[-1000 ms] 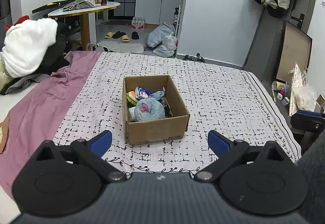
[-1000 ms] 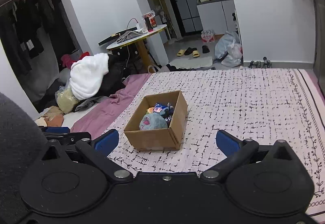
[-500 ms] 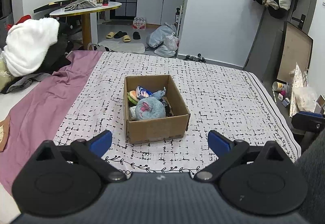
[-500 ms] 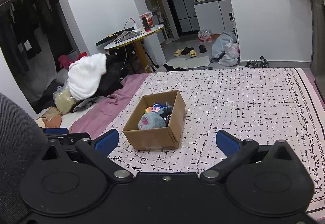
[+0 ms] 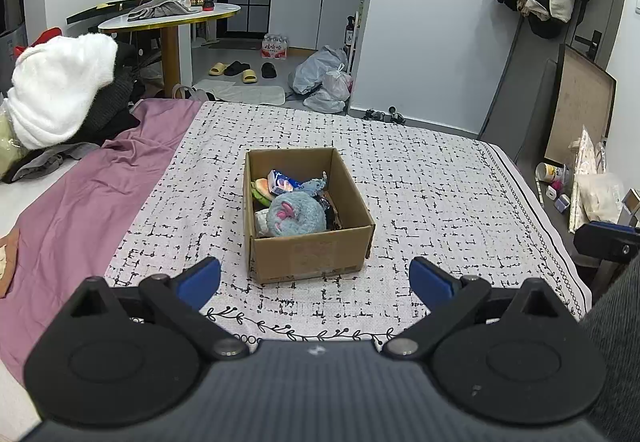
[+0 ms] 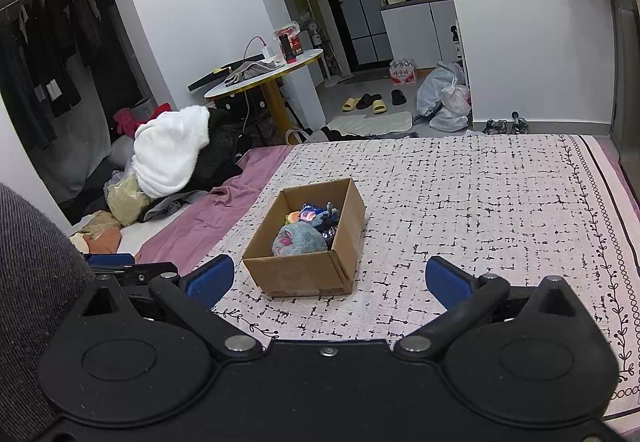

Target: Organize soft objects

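both tongs, left (image 5: 315,278) and right (image 6: 329,278), were held spread and empty above the bed's near edge. the cardboard box (image 5: 310,256) was set mid-bed on the patterned blanket (image 5: 440,193), packed with a blue plush (image 5: 296,215) and other soft toys.
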`<state>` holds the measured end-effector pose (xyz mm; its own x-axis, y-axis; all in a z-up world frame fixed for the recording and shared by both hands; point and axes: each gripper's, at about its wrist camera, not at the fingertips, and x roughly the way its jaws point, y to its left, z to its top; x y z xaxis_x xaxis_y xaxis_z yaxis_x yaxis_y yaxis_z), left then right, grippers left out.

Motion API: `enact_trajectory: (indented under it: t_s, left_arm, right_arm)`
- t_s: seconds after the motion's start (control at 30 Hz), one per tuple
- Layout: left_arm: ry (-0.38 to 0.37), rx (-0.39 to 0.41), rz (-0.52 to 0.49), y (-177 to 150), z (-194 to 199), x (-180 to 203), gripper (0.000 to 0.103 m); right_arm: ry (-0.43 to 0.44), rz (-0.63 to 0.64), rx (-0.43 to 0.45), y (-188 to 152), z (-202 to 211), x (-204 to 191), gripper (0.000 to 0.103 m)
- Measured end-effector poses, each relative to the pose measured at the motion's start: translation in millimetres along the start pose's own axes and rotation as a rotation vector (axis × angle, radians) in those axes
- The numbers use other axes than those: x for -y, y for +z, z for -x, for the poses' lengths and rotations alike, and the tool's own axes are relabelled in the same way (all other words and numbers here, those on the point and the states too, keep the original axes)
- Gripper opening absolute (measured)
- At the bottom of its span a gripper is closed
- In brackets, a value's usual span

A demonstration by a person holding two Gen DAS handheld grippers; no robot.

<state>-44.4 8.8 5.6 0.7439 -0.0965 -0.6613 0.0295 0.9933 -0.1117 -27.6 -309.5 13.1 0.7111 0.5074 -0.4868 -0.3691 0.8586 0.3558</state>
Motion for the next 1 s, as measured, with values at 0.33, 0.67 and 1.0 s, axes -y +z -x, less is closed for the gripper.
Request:
enact_trajectory:
  t_s: [0.33, 0.67, 1.0]
  left_arm:
    - [0.002, 0.000, 0.001, 0.0, 0.3, -0.2, 0.100]
    - [0.003, 0.002, -0.001, 1.6, 2.5, 0.3, 0.100]
    - [-0.026, -0.004, -0.009, 4.3, 1.0, -1.7, 0.100]
  right_arm:
    - [0.001, -0.001, -0.001, -0.6, 1.1, -1.5, 0.103]
    - [-0.012, 0.007, -0.007, -0.2, 2.5, -7.9, 0.103]
    - [0.019, -0.026, -0.020, -2.1, -2.3, -4.8, 0.103]
